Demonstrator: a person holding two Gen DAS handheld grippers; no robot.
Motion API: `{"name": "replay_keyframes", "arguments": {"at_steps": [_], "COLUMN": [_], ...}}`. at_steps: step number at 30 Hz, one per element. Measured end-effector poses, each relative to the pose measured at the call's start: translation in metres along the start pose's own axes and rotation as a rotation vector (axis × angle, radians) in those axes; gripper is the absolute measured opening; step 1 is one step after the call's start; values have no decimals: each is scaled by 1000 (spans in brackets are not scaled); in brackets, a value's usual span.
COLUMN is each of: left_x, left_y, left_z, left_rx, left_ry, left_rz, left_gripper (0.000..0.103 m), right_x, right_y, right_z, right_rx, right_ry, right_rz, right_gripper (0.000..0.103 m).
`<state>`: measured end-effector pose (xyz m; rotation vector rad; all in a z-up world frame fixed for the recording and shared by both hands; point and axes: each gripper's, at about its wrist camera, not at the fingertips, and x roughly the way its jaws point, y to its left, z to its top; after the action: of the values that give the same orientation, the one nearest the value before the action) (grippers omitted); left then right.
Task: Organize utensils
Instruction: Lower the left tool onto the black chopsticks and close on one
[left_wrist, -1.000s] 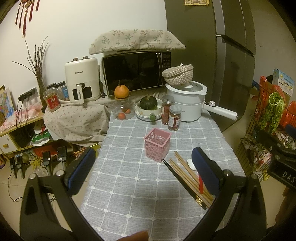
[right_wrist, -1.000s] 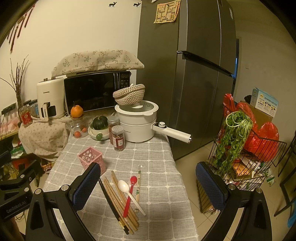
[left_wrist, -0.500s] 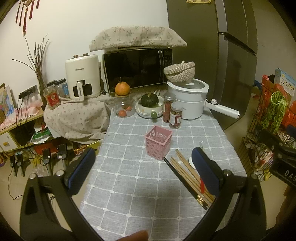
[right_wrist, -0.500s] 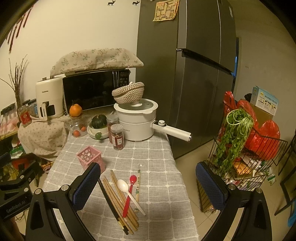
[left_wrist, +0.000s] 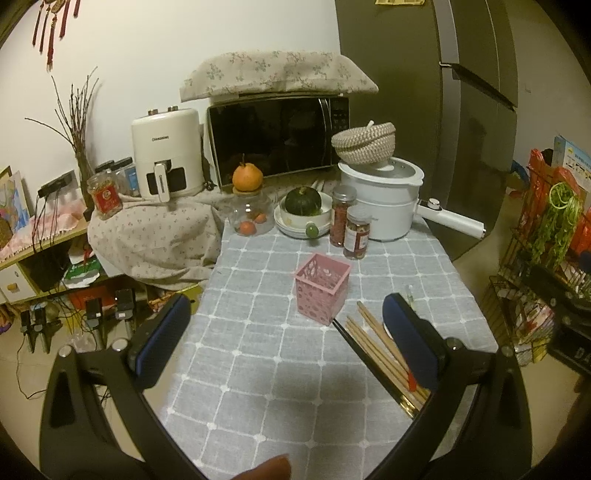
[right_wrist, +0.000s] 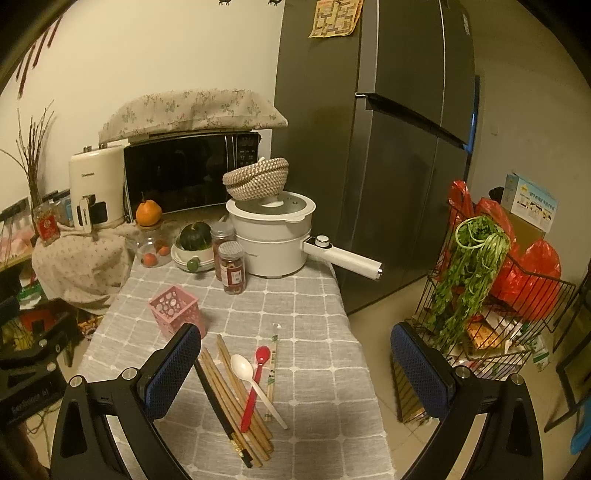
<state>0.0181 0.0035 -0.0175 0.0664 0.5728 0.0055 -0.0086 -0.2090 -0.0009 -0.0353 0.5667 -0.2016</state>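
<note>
Basically both claws wide and empty above the table (right_wrist: 314, 306), left gripper (left_wrist: 284, 339) and right gripper (right_wrist: 295, 369) near chopsticks (right_wrist: 232, 391) and spoons (right_wrist: 251, 373) lying beside pink holder (right_wrist: 176, 310); pinch one utensil mid-shaft, drop upright into holder.

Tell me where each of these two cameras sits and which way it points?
Left wrist view: rides the left gripper, looking down its open fingers over the grey checked tablecloth at the pink perforated plastic basket; a fingertip shows at the bottom.
Right wrist view: rides the right gripper, open, above the wooden chopsticks, red plastic spoon and white plastic spoon, facing the dark grey fridge.
Both share the basket, utensils and white electric pot.
</note>
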Motion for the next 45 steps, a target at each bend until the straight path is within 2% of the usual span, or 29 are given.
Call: {"name": "replay_keyframes", "arguments": {"at_steps": [2, 5, 8, 14, 16, 18, 20, 21, 24, 27, 36, 45], "left_x": [11, 30, 51, 112, 137, 160, 178, 190, 216, 240, 259, 265], "left_y": [2, 6, 4, -1, -3, -5, -12, -17, -24, -32, -48, -60], "left_z": [2, 4, 1, -12, -17, -24, -31, -37, -53, -68, -79, -78], "left_rx": [11, 1, 9, 3, -26, -49, -40, -36, -81, -146, -177, -161], "left_ry": [35, 110, 179, 324, 396, 454, 476, 498, 583, 657, 686, 696], "left_rz": [-11, -67, -118, -141, -187, -219, -215, -213, -260, -301, -305, -251], "left_gripper": [103, 103, 103, 100, 94, 76, 66, 57, 32, 24, 19, 18], "right_x": [2, 7, 17, 56, 73, 95, 117, 127, 148, 159, 168, 162], "right_y": [1, 2, 3, 7, 8, 9, 9, 10, 6, 1, -6, -9], "right_z": [1, 2, 4, 10, 7, -1, -13, -16, -23, -26, -31, -30], "right_rx": [-8, -25, -37, -47, -50, -44, -43, -47, -40, -31, -10, -9], "right_ry": [3, 7, 52, 168, 204, 252, 319, 353, 406, 429, 467, 458], "right_rz": [-3, -6, 0, 19, 29, 65, 107, 120, 115, 109, 106, 109], "right_gripper": [103, 103, 103, 103, 103, 103, 103, 103, 102, 102, 102, 103]}}
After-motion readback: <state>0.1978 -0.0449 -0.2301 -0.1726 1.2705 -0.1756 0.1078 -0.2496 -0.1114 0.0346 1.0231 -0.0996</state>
